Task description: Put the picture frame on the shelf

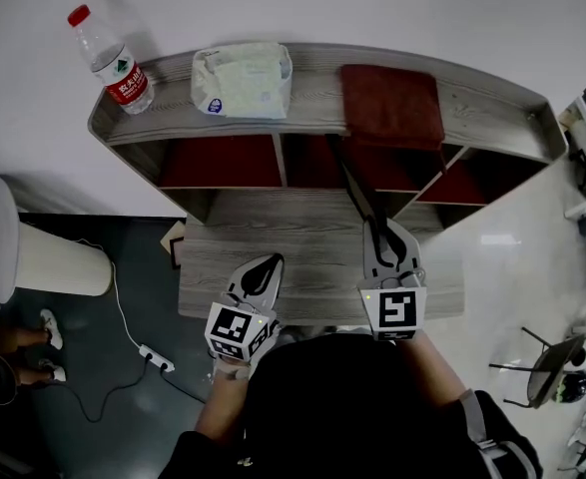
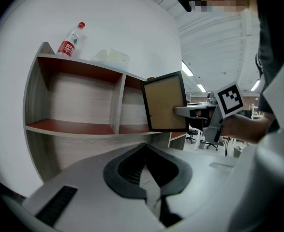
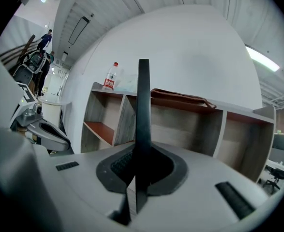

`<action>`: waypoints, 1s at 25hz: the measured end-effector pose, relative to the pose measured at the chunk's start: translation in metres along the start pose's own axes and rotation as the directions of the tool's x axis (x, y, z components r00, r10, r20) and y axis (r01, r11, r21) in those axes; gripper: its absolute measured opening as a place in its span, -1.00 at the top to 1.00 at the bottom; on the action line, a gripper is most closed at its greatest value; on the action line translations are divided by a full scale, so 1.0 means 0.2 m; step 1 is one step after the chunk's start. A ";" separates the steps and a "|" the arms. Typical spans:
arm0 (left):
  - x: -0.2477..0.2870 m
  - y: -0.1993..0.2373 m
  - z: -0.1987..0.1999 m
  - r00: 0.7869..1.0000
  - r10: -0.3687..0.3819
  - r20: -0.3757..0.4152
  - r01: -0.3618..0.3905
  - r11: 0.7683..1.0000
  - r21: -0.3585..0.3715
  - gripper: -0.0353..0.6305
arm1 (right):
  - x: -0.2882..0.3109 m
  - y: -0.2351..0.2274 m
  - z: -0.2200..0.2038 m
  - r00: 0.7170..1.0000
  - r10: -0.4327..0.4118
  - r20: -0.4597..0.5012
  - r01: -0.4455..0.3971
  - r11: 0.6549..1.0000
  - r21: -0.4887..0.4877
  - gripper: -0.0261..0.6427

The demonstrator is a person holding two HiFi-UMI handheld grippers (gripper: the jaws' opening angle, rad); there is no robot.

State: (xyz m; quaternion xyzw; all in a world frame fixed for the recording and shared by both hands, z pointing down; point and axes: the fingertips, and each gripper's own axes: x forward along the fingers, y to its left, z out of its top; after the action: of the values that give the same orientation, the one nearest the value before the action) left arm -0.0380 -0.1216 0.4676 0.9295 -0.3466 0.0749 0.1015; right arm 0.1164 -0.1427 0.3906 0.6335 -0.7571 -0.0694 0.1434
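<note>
My right gripper (image 1: pixel 380 232) is shut on the picture frame (image 1: pixel 357 193), a thin black-edged frame seen edge-on over the lower board. In the right gripper view the frame (image 3: pixel 142 100) stands upright between the jaws and points toward the shelf (image 3: pixel 180 122). The left gripper view shows the frame's brown back (image 2: pixel 166 108) in front of the middle compartment, with the right gripper (image 2: pixel 190 111) holding its lower right side. My left gripper (image 1: pixel 271 263) hovers over the lower board to the left, shut with nothing in it (image 2: pixel 144 151). The grey shelf (image 1: pixel 312 120) has red-floored compartments.
On the shelf's top stand a water bottle (image 1: pixel 113 63), a tissue pack (image 1: pixel 241 80) and a folded red cloth (image 1: pixel 390 103). A white cylinder (image 1: pixel 58 259) and a power strip (image 1: pixel 158 357) sit on the floor at left. A chair (image 1: pixel 557 362) stands at right.
</note>
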 end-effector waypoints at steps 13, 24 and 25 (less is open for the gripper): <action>-0.08 0.12 -0.02 1.000 0.004 -0.006 -0.004 1.000 -0.007 0.87 | 0.15 0.11 0.02 0.999 -0.039 0.009 0.039 0.999 0.007 0.88; -0.14 0.26 -0.03 0.998 0.066 -0.008 -0.066 0.998 -0.021 0.87 | 0.44 0.21 -0.01 1.000 -0.013 0.013 0.013 1.000 -0.018 0.88; -0.15 0.27 -0.03 0.997 0.072 -0.008 -0.072 0.997 -0.023 0.87 | 0.47 0.22 -0.01 1.000 -0.004 0.008 0.004 1.000 -0.010 0.88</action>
State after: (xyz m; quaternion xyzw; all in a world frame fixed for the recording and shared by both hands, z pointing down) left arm -0.0967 -0.1419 0.4747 0.9148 -0.3804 0.0780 0.1106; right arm 0.0615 -0.2266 0.4179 0.6341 -0.7560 -0.0762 0.1434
